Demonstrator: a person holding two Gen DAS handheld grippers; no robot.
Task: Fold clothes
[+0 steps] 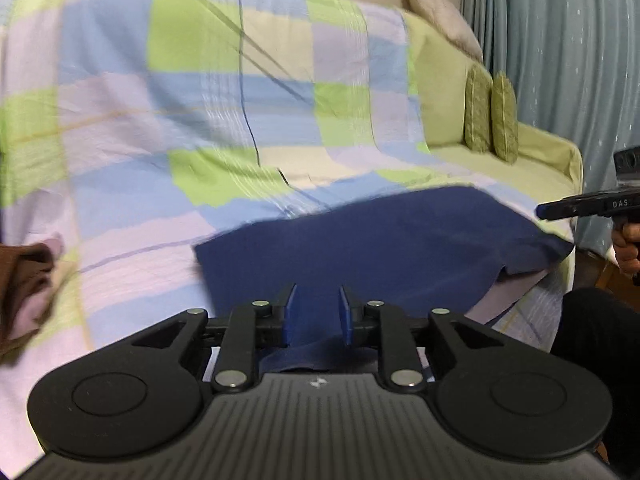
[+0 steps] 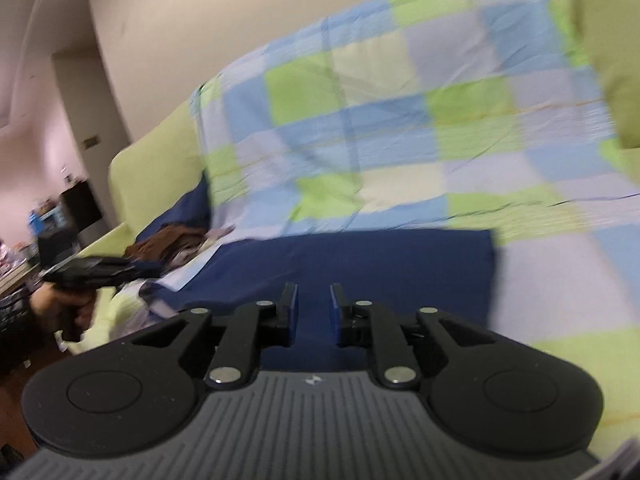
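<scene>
Both cameras are sitting low and close over the sofa seat, each looking forward along its own tongs. The left one is facing the checked cover and the far arm with the curtain; the right one is looking toward the opposite arm and the room. Both are sharing the navy cloth, and each is catching the other tongs at its edge.

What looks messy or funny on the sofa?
A crumpled heap of brown and pink clothes sits unfolded at the sofa's end, beside the flat navy garment. The checked sheet hangs a bit crooked. Nothing looks spilled or broken.
</scene>
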